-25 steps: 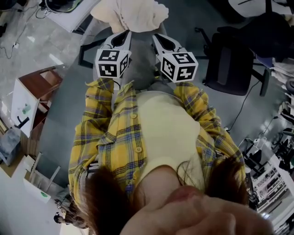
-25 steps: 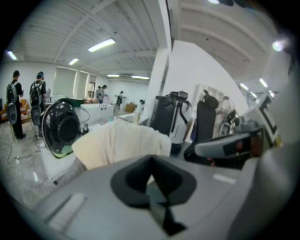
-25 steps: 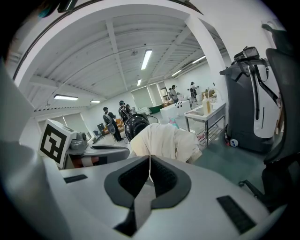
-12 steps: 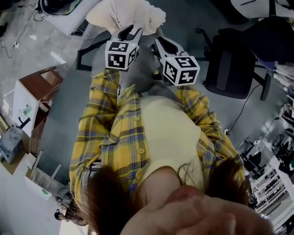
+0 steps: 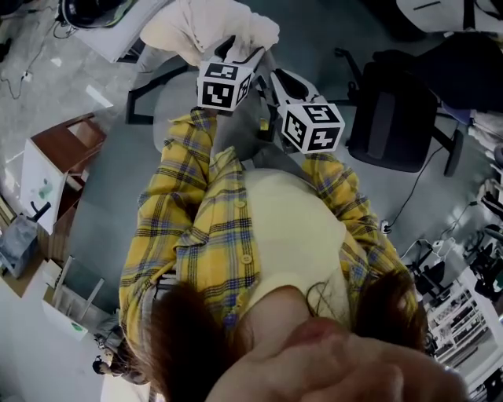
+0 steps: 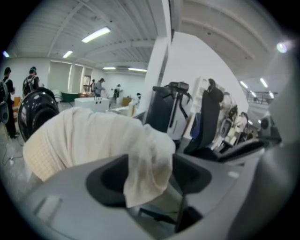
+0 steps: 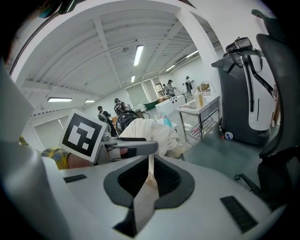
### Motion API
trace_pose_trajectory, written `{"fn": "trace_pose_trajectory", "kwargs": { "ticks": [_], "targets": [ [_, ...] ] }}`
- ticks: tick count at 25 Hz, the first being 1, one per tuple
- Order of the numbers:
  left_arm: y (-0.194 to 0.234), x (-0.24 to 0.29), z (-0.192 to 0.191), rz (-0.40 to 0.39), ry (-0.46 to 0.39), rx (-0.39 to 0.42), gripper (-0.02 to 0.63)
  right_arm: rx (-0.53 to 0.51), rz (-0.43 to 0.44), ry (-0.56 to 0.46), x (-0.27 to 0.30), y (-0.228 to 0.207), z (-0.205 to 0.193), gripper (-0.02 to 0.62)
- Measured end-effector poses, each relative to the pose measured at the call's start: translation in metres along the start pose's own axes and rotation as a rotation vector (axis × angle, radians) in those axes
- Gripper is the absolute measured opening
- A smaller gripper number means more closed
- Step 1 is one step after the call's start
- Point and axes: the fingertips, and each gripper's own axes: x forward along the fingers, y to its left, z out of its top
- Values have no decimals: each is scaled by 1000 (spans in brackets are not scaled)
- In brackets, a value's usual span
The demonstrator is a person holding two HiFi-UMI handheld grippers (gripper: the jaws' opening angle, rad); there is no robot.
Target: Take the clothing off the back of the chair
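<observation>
Cream cloth (image 6: pixel 93 136) hangs loose between left gripper (image 6: pixel 150 174) jaws, just opened. Right gripper (image 7: pixel 149 180) jaws pinch one thin edge; a pull could slip it.

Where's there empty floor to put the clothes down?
Bare grey floor lies between the wooden cabinet and the yellow plaid sleeve; more between the cream clothing and the black chair. The lower right, packed with racks, is crowded.

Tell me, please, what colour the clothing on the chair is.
The fabric clothing is cream-white, clearest in the left gripper view.
</observation>
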Motion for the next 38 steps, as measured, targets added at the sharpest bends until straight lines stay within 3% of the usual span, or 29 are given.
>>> {"fn": "trace_pose_trajectory", "kwargs": {
  "ticks": [5,12,27,38],
  "targets": [
    [-2,15,4,17,5,9,318,5,-13,15,1,-7,-3,15],
    [2,29,5,70,23,72,310,10,-27,27,3,-12,-3,15],
    [21,10,8,78,15,79,60,-5,17,45,18,12,1,15],
    [43,-26,17,116,-48,44,37,-34,65,31,36,28,11,15]
  ]
}}
